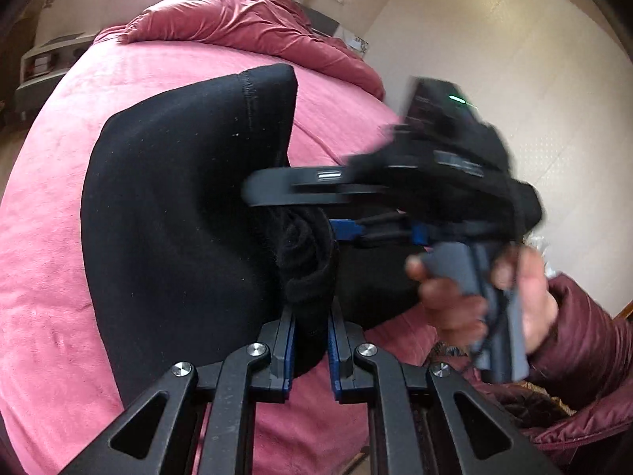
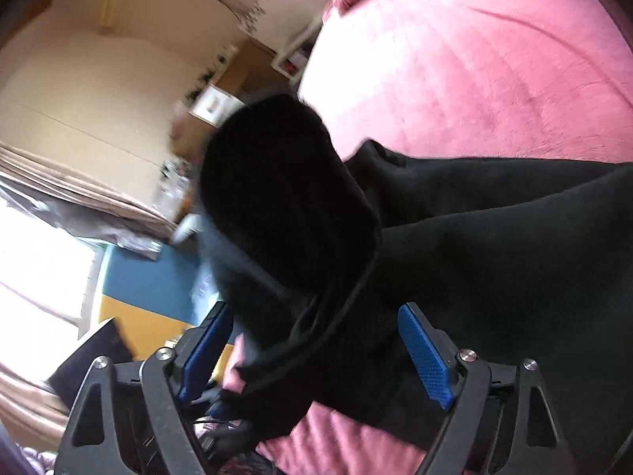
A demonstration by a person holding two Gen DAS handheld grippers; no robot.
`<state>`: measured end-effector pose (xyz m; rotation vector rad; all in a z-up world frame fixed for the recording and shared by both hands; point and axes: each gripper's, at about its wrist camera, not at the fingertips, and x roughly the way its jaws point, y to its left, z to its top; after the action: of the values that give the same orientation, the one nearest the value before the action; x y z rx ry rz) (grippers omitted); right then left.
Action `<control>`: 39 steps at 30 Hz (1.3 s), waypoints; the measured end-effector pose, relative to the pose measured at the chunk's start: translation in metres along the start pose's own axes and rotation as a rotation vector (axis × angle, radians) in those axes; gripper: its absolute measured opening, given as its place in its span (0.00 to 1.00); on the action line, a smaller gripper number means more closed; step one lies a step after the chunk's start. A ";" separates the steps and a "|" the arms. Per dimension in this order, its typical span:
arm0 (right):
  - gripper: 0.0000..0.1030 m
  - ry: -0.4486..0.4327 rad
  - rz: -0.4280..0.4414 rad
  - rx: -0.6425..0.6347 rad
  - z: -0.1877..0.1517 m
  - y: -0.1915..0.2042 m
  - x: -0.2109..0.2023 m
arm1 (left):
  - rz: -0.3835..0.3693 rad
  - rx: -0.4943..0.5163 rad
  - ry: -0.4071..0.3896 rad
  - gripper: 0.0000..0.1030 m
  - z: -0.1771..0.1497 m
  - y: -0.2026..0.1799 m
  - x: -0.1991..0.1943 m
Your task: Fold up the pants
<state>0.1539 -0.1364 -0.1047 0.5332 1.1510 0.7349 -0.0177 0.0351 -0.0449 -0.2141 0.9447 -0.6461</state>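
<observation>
Black pants [image 1: 170,206] lie on a pink bed cover [image 1: 166,75], one leg end with a stitched hem pointing to the far side. At the bottom of the left wrist view my left gripper [image 1: 310,318] is shut on a bunched fold of the pants. My right gripper [image 1: 292,209], blurred and held by a hand [image 1: 455,304], reaches in from the right over the same bunch. In the right wrist view my right gripper [image 2: 316,352] stands wide open, its blue pads [image 2: 425,356] not pressing the black pants [image 2: 494,257] between them. A raised hump of fabric fills that view's middle.
A crumpled dark-red duvet [image 1: 245,19] lies along the bed's far side. A maroon padded sleeve [image 1: 585,336] is at the right, with a pale wall [image 1: 514,59] behind. Beyond the bed's edge are a blue and yellow floor mat [image 2: 150,281] and blurred furniture.
</observation>
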 end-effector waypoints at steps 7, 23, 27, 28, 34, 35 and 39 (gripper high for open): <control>0.20 0.091 -0.091 -0.145 0.021 0.030 0.042 | -0.053 -0.102 -0.088 0.20 0.006 0.023 -0.034; 0.13 -0.137 0.029 -0.226 0.031 0.108 -0.073 | 0.002 -0.347 -0.254 0.25 0.020 0.097 -0.083; 0.13 -0.197 0.013 -0.175 0.022 0.088 -0.113 | -0.036 -0.261 -0.197 0.28 0.035 0.065 -0.050; 0.13 -0.210 0.006 -0.157 0.019 0.081 -0.120 | -0.047 -0.235 -0.175 0.28 0.040 0.057 -0.039; 0.13 -0.269 -0.083 -0.018 -0.001 0.011 -0.159 | -0.096 -0.129 -0.019 0.28 0.053 0.017 0.020; 0.13 -0.268 -0.108 0.024 -0.004 -0.010 -0.163 | -0.099 -0.114 0.023 0.28 0.052 0.011 0.034; 0.13 -0.235 -0.176 0.151 -0.013 -0.070 -0.154 | -0.106 -0.095 0.129 0.28 0.045 -0.001 0.066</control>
<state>0.1247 -0.2982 -0.0644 0.6192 1.0225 0.4235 0.0460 -0.0095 -0.0631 -0.3115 1.0949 -0.7199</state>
